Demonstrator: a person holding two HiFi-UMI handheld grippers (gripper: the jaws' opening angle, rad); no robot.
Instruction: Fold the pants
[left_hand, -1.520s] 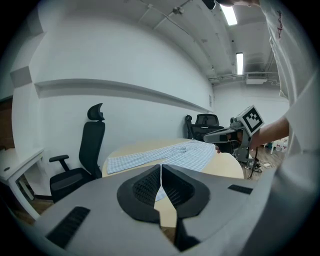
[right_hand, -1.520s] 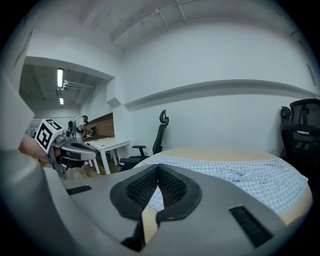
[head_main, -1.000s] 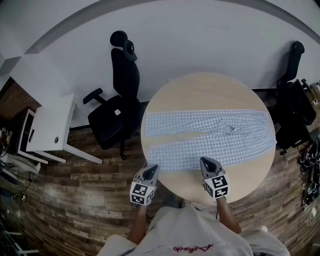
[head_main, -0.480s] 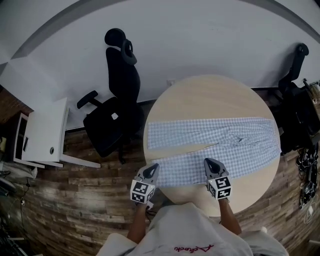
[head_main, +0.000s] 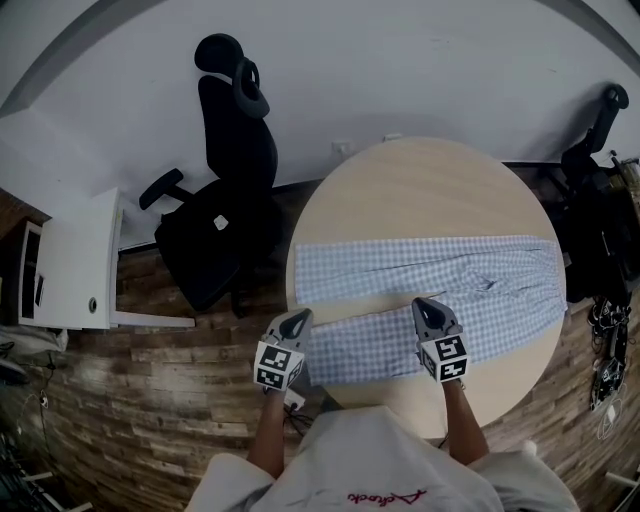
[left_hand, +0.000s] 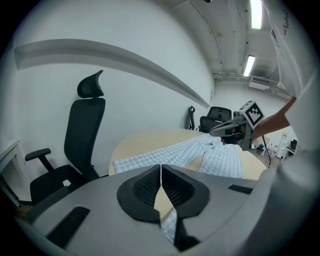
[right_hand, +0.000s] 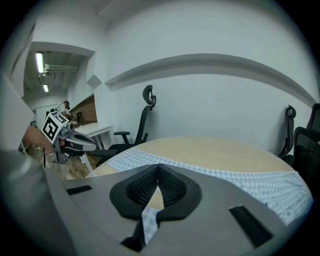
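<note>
Light blue checked pants (head_main: 440, 285) lie flat across the round wooden table (head_main: 420, 185), legs pointing left and split in a narrow V. My left gripper (head_main: 298, 318) is shut and hovers at the cuff end of the near leg. My right gripper (head_main: 424, 303) is shut over the near leg's far edge, near the crotch. In the left gripper view the jaws (left_hand: 161, 167) meet in a line, with table and checked cloth (left_hand: 190, 150) ahead and the right gripper (left_hand: 215, 132) beyond. The right gripper view shows its jaws (right_hand: 158, 166) closed above the pants (right_hand: 240, 175). Neither clearly pinches cloth.
A black office chair (head_main: 225, 200) stands left of the table and a white desk (head_main: 70, 265) further left. Another dark chair (head_main: 595, 190) is at the right, with cables on the wood floor (head_main: 150, 400) beside it.
Both grippers have moved forward and slightly down, from the table's near edge to over the near pant leg. The pants lie as before.
</note>
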